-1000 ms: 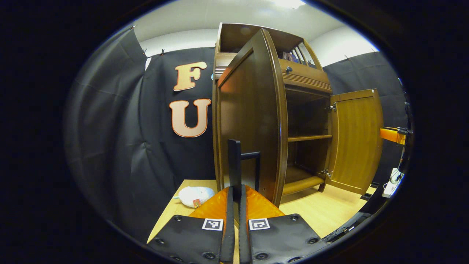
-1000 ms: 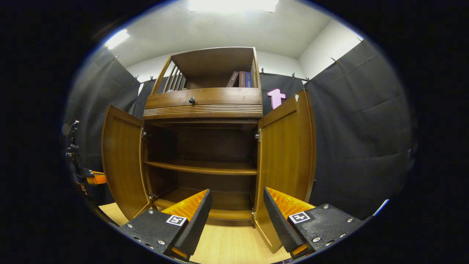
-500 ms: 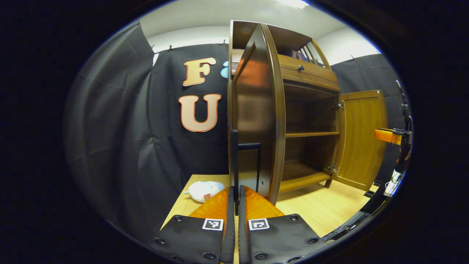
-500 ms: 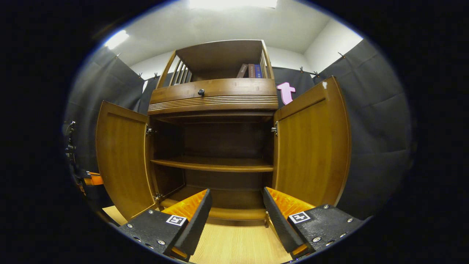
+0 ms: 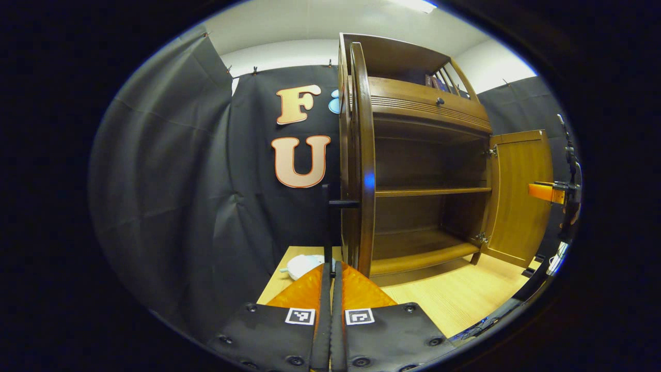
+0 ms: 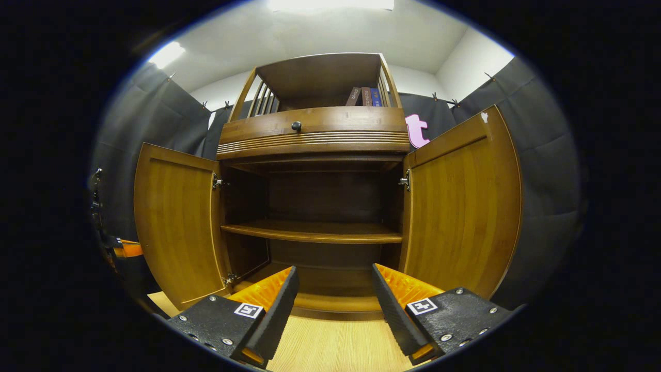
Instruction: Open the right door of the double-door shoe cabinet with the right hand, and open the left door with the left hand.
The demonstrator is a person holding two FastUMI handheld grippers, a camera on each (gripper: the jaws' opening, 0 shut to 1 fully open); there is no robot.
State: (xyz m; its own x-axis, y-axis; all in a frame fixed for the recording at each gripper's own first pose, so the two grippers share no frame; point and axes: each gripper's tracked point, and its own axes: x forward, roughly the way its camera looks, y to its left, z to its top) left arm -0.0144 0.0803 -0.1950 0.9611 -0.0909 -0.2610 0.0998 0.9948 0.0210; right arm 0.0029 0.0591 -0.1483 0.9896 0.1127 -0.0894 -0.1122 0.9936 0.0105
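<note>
The left gripper view looks from low and close beside the shoe cabinet [image 5: 423,170], off its left side, facing along the edge of the swung-out left door [image 5: 361,170] and slantwise into the shelves. The right gripper view faces the cabinet [image 6: 315,206] squarely from low in front, looking slightly upward. Both views share the open interior, the middle shelf [image 6: 312,232] and the right door [image 5: 519,194].

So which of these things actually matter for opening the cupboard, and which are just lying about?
Part of the job:
- left door, edge-on, its handle clamped in the left gripper
- right door, swung wide
- right gripper, open, holding nothing

Just lying about:
- books on the top shelf
- drawer knob
- white soft toy on the floor
</note>
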